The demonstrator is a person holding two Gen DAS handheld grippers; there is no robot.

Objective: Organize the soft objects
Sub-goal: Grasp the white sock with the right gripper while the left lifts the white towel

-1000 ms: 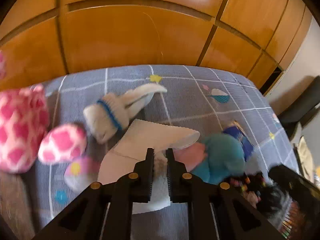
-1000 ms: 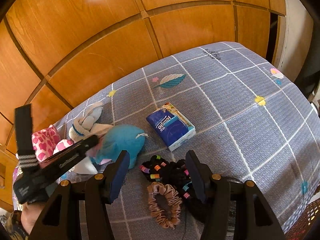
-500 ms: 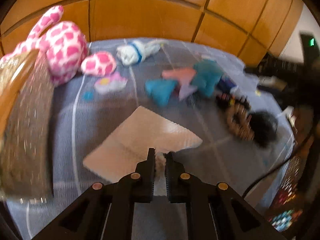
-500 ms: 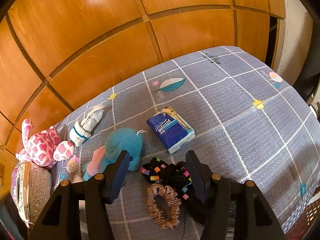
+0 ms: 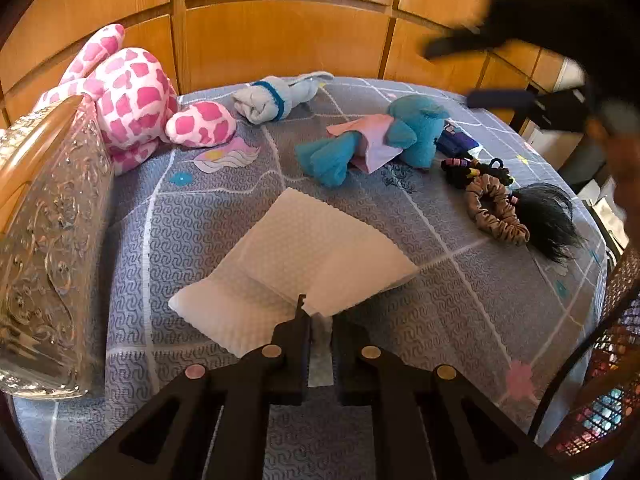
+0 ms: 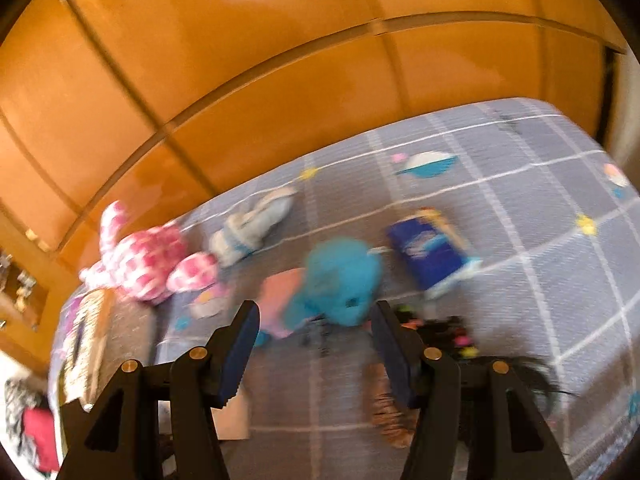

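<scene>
Two grippers | left gripper [image 5: 320,322] clamped on white cloth [image 5: 296,256] corner — thin pinch may slip | right gripper [image 6: 314,344] jaws apart, empty

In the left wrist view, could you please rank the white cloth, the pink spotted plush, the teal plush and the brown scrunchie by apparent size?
1. white cloth, though nearest the camera
2. pink spotted plush
3. teal plush
4. brown scrunchie

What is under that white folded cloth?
The patterned bedspread lies under the white cloth; its near edge is pinched in the left gripper. Whatever the cloth covers stays hidden.
</scene>
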